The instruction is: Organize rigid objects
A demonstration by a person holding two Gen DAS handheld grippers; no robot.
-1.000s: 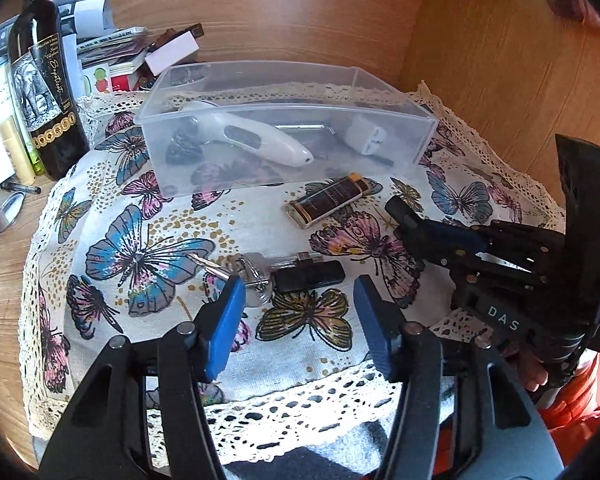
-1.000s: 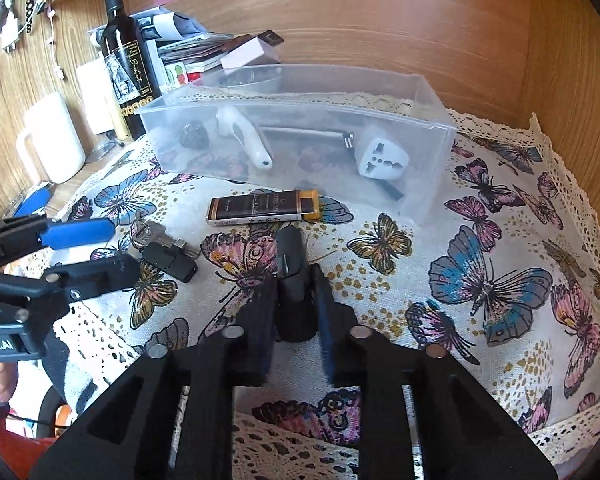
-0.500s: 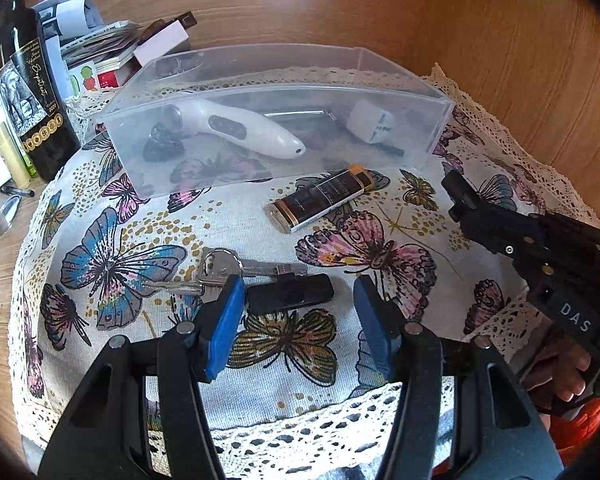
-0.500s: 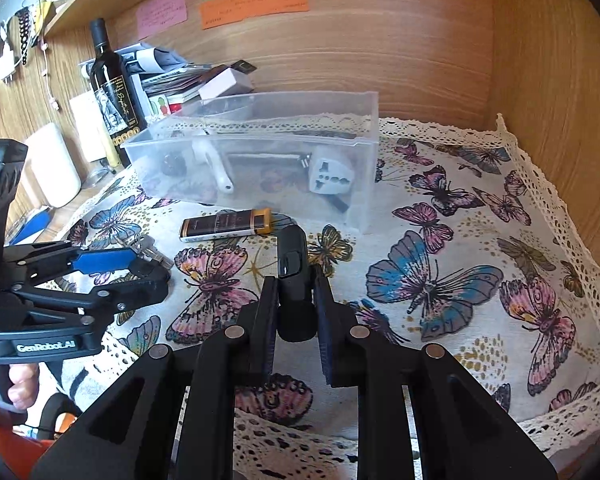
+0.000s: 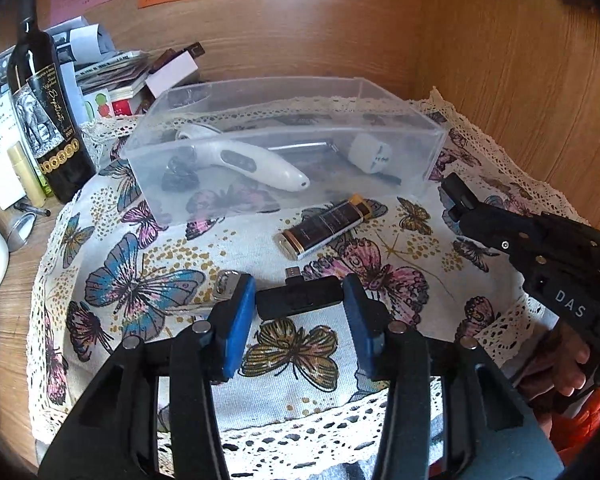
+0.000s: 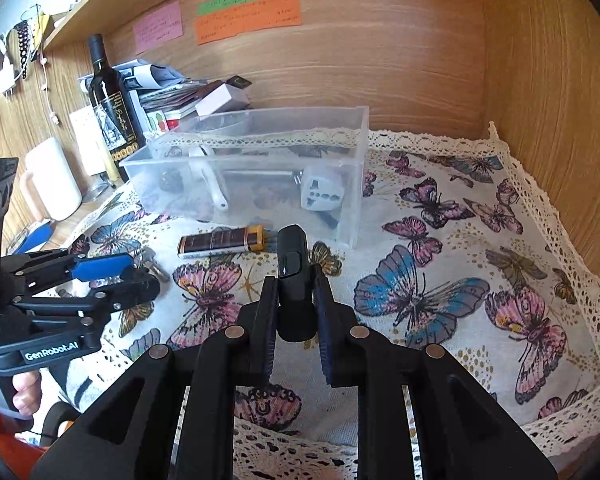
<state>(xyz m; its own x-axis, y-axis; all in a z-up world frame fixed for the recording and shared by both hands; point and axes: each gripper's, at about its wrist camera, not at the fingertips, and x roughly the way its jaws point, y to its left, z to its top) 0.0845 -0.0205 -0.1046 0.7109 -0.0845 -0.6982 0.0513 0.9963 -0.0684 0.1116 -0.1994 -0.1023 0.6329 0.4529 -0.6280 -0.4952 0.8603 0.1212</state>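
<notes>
My left gripper [image 5: 299, 300] is open, its blue pads on either side of a black key fob [image 5: 300, 298] with keys [image 5: 228, 282] lying on the butterfly cloth. My right gripper [image 6: 294, 280] is shut on a black stick-shaped device [image 6: 293, 256] and holds it above the cloth; it also shows at the right of the left wrist view [image 5: 460, 196]. A clear plastic bin [image 5: 396, 120] behind holds a white thermometer-like tool [image 5: 256, 164], a white plug adapter [image 5: 370, 154], a metal tool and a small dark object. A dark lighter [image 5: 326, 226] lies in front of the bin.
A wine bottle [image 5: 48, 108], papers and small boxes [image 5: 132, 76] stand left of the bin. A white mug [image 6: 54, 178] stands at the far left. Wooden walls close the back and right. The cloth [image 6: 480, 260] right of the bin is bare.
My left gripper has moved forward and down so that its pads now flank the key fob. My right gripper has lifted and drawn back with the black device.
</notes>
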